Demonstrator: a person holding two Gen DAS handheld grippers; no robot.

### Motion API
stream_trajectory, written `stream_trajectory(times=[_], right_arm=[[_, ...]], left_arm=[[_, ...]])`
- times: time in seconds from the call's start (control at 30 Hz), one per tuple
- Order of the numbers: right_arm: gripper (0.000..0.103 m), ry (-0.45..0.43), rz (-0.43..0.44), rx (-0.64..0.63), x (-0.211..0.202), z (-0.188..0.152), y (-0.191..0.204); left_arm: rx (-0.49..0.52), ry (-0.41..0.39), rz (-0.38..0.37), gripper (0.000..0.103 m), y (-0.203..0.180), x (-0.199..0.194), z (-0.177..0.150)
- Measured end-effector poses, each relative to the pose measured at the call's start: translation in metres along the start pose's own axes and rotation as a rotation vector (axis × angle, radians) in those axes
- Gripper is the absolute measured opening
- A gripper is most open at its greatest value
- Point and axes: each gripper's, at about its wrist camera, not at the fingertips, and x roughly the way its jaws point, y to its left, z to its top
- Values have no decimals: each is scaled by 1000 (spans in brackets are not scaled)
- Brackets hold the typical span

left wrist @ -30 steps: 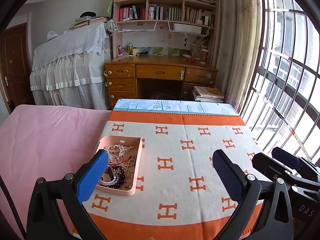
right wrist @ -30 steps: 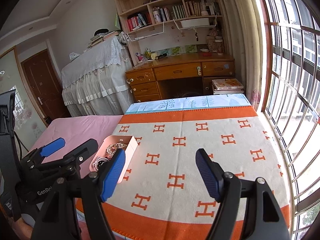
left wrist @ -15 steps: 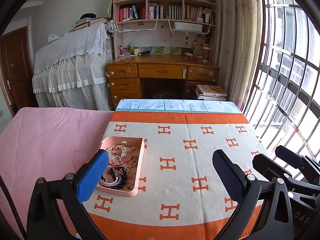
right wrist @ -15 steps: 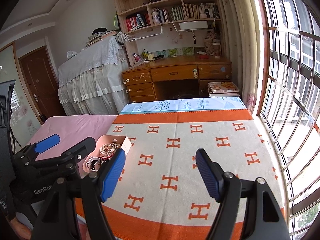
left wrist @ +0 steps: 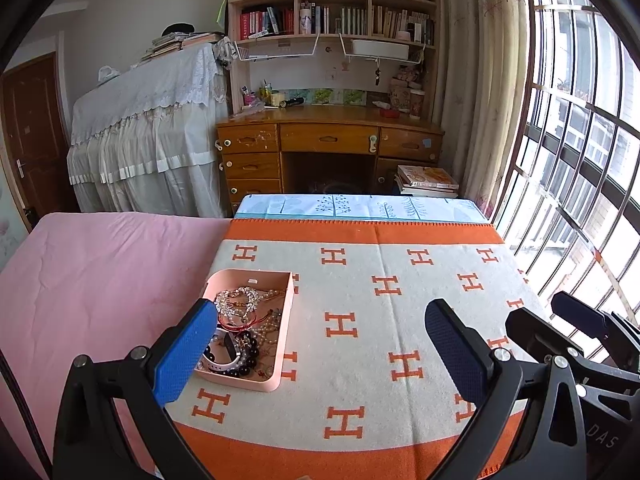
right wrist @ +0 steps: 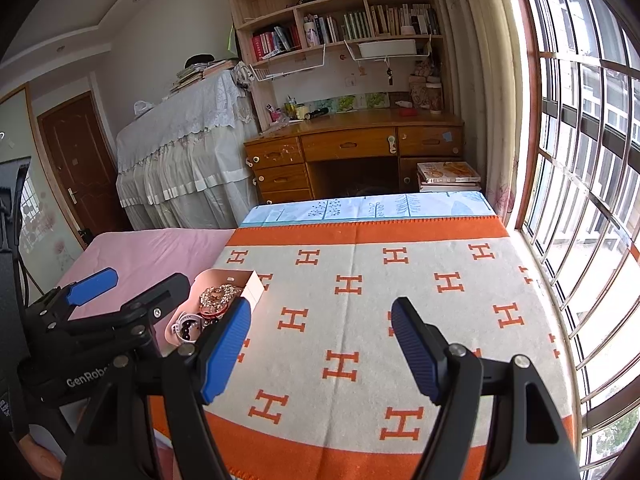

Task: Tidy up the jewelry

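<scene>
A pink tray [left wrist: 280,366] [right wrist: 256,286] lies on the left part of an orange-and-cream blanket [left wrist: 380,320]. Tangled in it are a sparkly silver piece [left wrist: 236,300], red cords, pearl strands, dark beads [left wrist: 248,352] and a white watch [left wrist: 218,366]. My left gripper [left wrist: 320,344] hovers open above the blanket, its left pad in front of the tray's near corner, nothing between the fingers. My right gripper [right wrist: 320,338] is open too, over bare blanket to the right of the tray. The left gripper [right wrist: 120,288] also shows at the left in the right wrist view.
Pink bedding [left wrist: 100,272] lies left of the blanket. Past the bed's foot stand a wooden desk [left wrist: 328,140] with bookshelves above, a white-draped piece of furniture [left wrist: 148,132] and a stack of books [left wrist: 428,180]. A barred window [left wrist: 568,160] runs along the right.
None of the objects moved. Both grippers stay open at the same width, and the views shifted only slightly.
</scene>
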Motion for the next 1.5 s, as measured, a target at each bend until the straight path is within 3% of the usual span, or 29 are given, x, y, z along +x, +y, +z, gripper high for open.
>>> stream_trajectory(times=[1.5], right_arm=[[73, 1, 2, 2, 0, 2, -2]], left_arm=[[0, 7, 0, 102, 1, 2, -3]])
